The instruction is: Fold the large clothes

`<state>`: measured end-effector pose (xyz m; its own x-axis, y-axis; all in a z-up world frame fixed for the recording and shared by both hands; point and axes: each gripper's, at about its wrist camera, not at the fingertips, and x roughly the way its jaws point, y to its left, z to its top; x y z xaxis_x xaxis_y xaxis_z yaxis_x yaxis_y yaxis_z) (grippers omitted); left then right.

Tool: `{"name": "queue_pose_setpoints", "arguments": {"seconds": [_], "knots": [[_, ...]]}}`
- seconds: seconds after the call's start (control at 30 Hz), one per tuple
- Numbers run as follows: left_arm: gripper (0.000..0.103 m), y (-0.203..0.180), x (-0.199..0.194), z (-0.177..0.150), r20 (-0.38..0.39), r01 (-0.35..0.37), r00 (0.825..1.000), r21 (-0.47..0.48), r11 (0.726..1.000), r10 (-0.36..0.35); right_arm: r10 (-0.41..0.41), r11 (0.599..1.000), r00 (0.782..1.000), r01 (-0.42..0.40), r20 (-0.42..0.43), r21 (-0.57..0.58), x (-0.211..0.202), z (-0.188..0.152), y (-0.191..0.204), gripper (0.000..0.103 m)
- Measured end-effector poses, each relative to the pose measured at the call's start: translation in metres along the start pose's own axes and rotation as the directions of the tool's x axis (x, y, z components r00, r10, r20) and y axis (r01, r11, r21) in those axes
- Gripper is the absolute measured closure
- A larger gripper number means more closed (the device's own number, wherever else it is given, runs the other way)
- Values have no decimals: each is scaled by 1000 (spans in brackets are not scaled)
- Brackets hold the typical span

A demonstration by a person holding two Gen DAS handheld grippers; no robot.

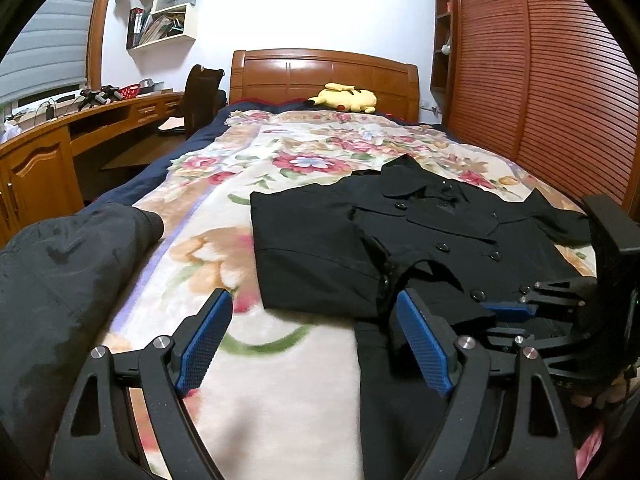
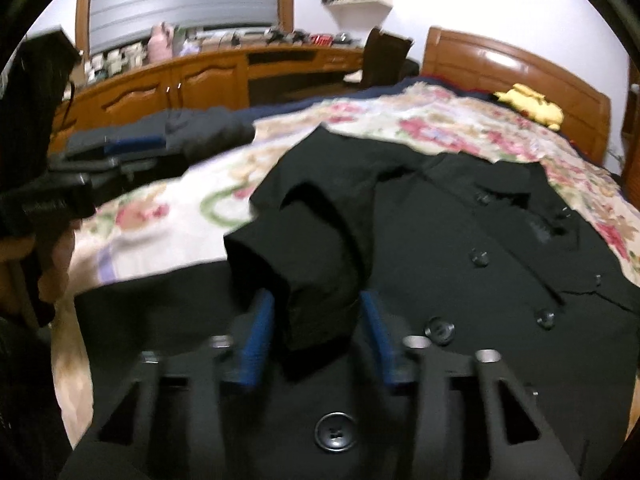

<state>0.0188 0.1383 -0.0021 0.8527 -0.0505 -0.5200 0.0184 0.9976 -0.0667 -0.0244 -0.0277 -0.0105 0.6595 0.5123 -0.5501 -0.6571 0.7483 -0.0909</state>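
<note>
A black double-breasted coat (image 1: 420, 240) lies spread on the floral blanket (image 1: 280, 168), collar toward the headboard. Its left sleeve is folded across the front. My left gripper (image 1: 316, 340) is open and empty, just above the blanket at the coat's left hem. My right gripper (image 2: 316, 336) has the sleeve cuff (image 2: 320, 304) between its blue pads, which stand a little apart on either side of it. The right gripper also shows in the left wrist view (image 1: 516, 312), low over the coat's right side. The coat fills the right wrist view (image 2: 460, 264).
A dark grey jacket (image 1: 60, 280) lies at the bed's left edge. A yellow plush toy (image 1: 344, 98) sits by the wooden headboard (image 1: 320, 76). A wooden desk (image 1: 60, 140) and a chair (image 1: 202, 100) stand left of the bed. A slatted wardrobe (image 1: 540, 80) stands at the right.
</note>
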Motion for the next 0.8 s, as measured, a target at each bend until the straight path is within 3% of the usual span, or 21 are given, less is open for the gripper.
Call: {"name": "queue_pose_setpoints", "arguments": {"seconds": [0.2, 0.53, 0.8], "knots": [[18, -7, 3, -4, -2, 4, 1000, 19, 1000, -4, 6, 999, 999, -7, 37, 35, -11, -1, -18, 91], [18, -25, 6, -3, 9, 27, 1000, 26, 999, -28, -131, 983, 971, 101, 200, 153, -71, -15, -57, 96], [18, -50, 4, -1, 37, 65, 997, 47, 997, -67, -258, 952, 951, 219, 174, 214, -103, -55, -91, 101]]}}
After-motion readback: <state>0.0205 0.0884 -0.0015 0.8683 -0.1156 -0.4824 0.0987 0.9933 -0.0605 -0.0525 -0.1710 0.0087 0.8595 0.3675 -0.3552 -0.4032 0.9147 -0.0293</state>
